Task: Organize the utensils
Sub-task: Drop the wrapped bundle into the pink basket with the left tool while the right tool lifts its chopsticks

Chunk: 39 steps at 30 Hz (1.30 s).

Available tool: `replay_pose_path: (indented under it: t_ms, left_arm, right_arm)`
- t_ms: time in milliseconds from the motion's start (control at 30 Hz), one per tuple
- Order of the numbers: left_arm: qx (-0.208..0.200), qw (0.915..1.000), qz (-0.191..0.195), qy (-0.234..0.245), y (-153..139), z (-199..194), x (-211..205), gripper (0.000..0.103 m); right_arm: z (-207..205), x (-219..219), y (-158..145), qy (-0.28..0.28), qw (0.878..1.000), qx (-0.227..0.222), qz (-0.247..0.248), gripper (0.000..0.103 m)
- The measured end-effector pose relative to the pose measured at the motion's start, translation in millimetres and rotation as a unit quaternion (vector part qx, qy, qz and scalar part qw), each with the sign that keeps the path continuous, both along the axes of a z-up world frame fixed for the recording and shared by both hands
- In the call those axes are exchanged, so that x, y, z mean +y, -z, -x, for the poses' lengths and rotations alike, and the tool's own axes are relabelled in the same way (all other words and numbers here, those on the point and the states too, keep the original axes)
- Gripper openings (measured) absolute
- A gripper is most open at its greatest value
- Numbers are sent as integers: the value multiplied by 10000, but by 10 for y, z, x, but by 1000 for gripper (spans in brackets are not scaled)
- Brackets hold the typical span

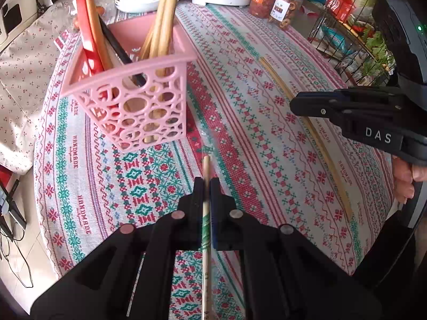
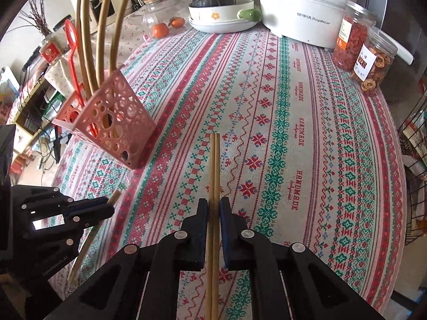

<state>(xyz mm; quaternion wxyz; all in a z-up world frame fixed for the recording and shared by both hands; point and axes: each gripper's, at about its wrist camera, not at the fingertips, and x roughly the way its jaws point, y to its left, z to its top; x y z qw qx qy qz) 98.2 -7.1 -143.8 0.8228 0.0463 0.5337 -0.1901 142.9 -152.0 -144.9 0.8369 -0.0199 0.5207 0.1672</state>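
The left gripper [image 1: 207, 184] is clamped on a single wrapped chopstick [image 1: 206, 213], its tip poking forward toward 12 o'clock and its tail running back under the camera. The right gripper [image 2: 213, 208] has its jaws set close either side of a bamboo chopstick pair [image 2: 214, 176] that points to 12 o'clock; whether the pads actually bite the sticks, or the pair still rests on the patterned tablecloth [image 2: 293, 133], cannot be told from the right wrist view (the left wrist view shows the sticks passing under that gripper's nose, nothing more).

The pink utensil basket [image 1: 133, 98] stands at about 10 o'clock from both grippers, near but apart, already crowded with long wooden utensils [image 1: 165, 13] and a red spoon [image 1: 85, 26].

The risks follow from that crowding. The basket is light, openwork and top-heavy with tall handles, so a chopstick pushed in at a slant would likely strike a handle or the rim and tip or shove the basket. The pair may also part: a grip so far back along two smooth sticks lets one roll or slide free as the gripper tilts upward. The single chopstick, held near its front end with a long tail behind, could swing and catch the cloth. Both grippers heading for the same opening together could knock one another.
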Motion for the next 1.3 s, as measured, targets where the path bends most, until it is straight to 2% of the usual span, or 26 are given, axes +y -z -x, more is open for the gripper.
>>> replay_pose_path:
  t_ms: [200, 300, 367, 467, 633, 767, 867, 900, 1067, 1300]
  left_arm:
    - [-903, 9945, 525, -22, -537, 341, 160, 6]
    - [-1479, 9852, 858, -152, -839, 480, 308, 6]
    - [-1900, 9752, 1091, -293, -1019, 505, 414, 6]
    - [-2565, 9552, 1349, -603, -1224, 541, 530, 6]
    - [-3596, 9103, 1587, -1296, -1432, 452, 712, 6]
    - [-4426, 8705, 1540, -1500, -1603, 325, 694, 6]
    - [-4834, 8500, 1367, -1587, -1630, 168, 607, 6]
    - [-4901, 8460, 1338, -1620, -1608, 113, 588, 6]
    - [-5053, 8368, 1145, -1770, -1388, -144, 492, 6]
    - [-4995, 8388, 1083, -1877, -1097, -319, 472, 6]
  right_arm:
    - [380, -161, -512, 50, 9946, -929, -452, 9]
    - [559, -172, -775, 47, 9880, -1393, -669, 9]
    - [651, -167, -936, 32, 9825, -1685, -795, 9]
    - [755, -163, -1140, 30, 9737, -2053, -985, 9]
    - [775, -122, -1401, 44, 9627, -2426, -1200, 9]
    - [700, -66, -1516, 29, 9590, -2531, -1274, 9]
    - [621, -23, -1516, 42, 9580, -2543, -1322, 9]
    - [597, -9, -1506, 31, 9584, -2530, -1322, 9]
    - [496, 15, -1453, 1, 9598, -2497, -1285, 9]
    - [379, 36, -1438, 26, 9590, -2525, -1284, 9]
